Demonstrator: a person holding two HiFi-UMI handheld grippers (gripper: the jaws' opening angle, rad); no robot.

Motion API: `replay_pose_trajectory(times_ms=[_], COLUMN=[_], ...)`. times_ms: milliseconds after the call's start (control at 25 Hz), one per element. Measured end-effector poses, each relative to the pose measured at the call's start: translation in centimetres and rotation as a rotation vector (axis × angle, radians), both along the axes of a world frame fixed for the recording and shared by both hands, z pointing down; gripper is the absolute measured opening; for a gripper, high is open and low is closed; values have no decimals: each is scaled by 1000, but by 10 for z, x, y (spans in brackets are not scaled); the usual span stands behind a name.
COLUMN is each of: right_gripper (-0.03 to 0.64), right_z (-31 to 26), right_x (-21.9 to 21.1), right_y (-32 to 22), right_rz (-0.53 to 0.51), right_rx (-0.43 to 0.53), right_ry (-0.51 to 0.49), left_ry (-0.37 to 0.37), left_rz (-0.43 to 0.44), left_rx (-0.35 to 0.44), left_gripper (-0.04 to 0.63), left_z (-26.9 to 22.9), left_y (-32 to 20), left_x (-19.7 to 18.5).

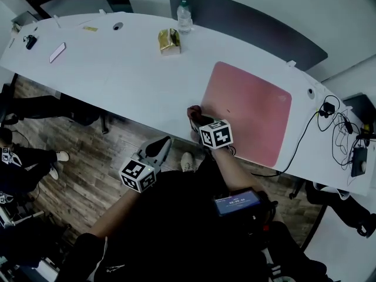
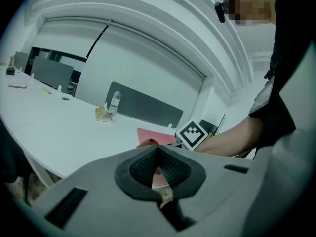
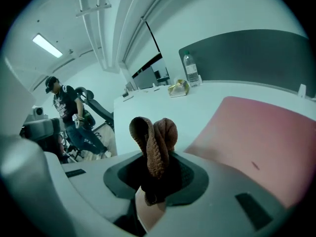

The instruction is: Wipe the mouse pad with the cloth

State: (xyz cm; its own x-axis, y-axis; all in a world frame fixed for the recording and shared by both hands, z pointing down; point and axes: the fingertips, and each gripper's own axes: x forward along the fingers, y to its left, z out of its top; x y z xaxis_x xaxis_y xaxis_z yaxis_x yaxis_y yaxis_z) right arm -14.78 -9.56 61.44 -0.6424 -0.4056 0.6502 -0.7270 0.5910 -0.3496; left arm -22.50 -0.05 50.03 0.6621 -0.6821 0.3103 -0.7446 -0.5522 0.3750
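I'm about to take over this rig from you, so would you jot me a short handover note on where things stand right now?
Left gripper: shut, empty, held off the near edge of the table.
Right gripper: shut on the brown cloth, at the left edge of the pink mouse pad.
Done: cloth gripped and at the pad; I cannot tell whether it touches.
Left: wipe across the pad; a small dark speck shows on it.

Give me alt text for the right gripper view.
The right gripper has its jaws shut on a bunched brown cloth, with a pink mouse pad just to the right on the white table. A water bottle stands farther back.
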Motion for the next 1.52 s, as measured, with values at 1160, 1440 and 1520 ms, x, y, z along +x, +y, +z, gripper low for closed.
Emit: replay_pose_trajectory(times_ms=[1160,1440,1520], right_gripper=[118,118,118], right_z=[16,17,16], right_x=[140,183,196], right_y=[20,32,36], right_rz=[236,349,375], right_rx=[-42,-66,-68], right_ry=[220,231,232], left_ry=[33,45,48], left_rz=[182,212,217], left_rx=[17,18,14], left_gripper=[8,9,8], left_z=[0,-1,0], left_y=[-19,-18,-18], left_x=[58,69,73])
